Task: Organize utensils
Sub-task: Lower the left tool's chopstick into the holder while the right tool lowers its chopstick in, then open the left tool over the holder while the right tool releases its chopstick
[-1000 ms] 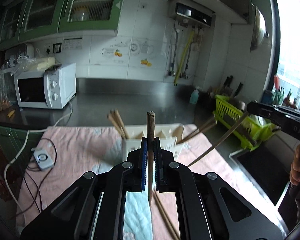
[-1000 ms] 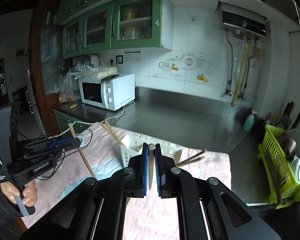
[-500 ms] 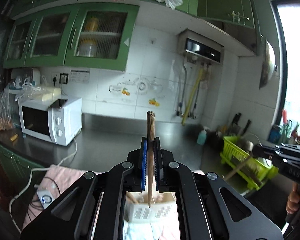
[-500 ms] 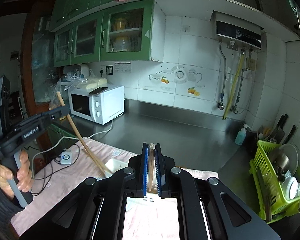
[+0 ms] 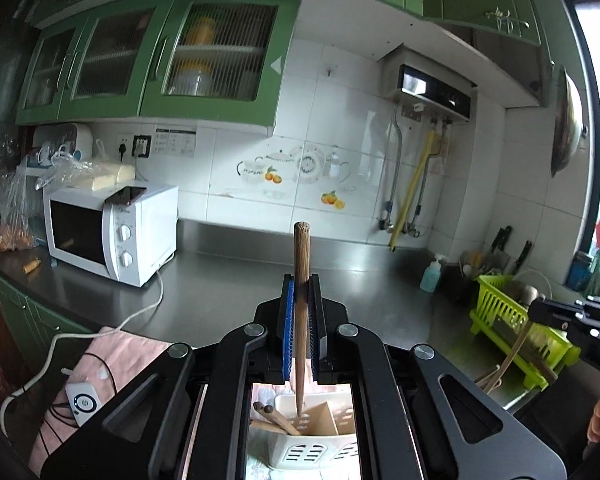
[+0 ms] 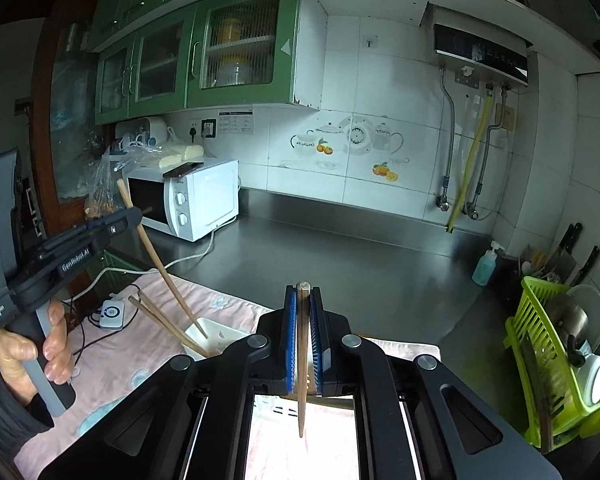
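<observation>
Wooden chopsticks are pinched, one in each claw: the left gripper (image 5: 301,320) holds its chopstick (image 5: 301,300) upright with the thin tip just over the white holder (image 5: 304,446), so it can drop straight in. The right gripper (image 6: 303,344) squeezes its own chopstick (image 6: 302,360) the same way, near that holder. Inside the holder a few chopsticks (image 5: 274,420) lean already, maybe with a spoon too, and farther off the green rack (image 6: 560,360) holds washed dishes.
</observation>
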`<state>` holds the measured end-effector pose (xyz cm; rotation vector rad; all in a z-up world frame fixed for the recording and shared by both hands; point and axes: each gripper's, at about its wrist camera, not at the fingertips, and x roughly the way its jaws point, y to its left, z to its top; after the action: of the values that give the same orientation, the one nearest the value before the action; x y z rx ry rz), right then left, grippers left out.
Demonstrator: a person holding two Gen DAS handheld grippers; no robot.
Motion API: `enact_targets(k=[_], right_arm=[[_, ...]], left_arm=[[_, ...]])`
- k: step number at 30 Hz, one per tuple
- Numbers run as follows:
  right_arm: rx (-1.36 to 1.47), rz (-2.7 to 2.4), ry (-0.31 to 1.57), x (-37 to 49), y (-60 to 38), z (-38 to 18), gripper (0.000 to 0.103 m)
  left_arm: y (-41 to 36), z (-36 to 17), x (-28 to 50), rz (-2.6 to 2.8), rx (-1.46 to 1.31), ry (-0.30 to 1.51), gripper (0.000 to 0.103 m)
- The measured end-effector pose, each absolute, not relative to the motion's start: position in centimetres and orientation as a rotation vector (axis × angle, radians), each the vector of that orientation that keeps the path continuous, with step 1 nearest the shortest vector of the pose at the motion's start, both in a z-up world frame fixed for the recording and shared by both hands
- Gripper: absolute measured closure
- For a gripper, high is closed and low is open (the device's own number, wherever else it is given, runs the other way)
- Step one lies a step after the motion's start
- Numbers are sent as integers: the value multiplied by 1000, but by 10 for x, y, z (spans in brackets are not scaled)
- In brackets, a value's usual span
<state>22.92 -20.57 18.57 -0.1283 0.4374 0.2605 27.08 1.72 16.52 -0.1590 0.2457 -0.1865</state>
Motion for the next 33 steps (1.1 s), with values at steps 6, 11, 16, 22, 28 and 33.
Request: enact_targets(k=[6, 11, 16, 22, 28, 33], right_arm=[[-117, 260, 377, 232, -205, 201, 96], [-95, 254, 335, 243, -202, 205, 96], [-59, 256, 349, 260, -203, 193, 96], [-17, 261, 407, 271, -209, 174, 96], [-27, 247, 410, 259, -211, 173, 94], [-40, 236, 393, 224, -215, 177, 81]], left_arm=[[16, 154, 279, -179, -147, 277, 98], [16, 146, 284, -174, -138, 306, 98], [16, 142, 287, -175, -132, 324, 97], [20, 143, 284, -173, -148, 326, 94], [21, 151, 267, -174, -142, 311, 82], [23, 160, 238, -165, -126, 296, 69]])
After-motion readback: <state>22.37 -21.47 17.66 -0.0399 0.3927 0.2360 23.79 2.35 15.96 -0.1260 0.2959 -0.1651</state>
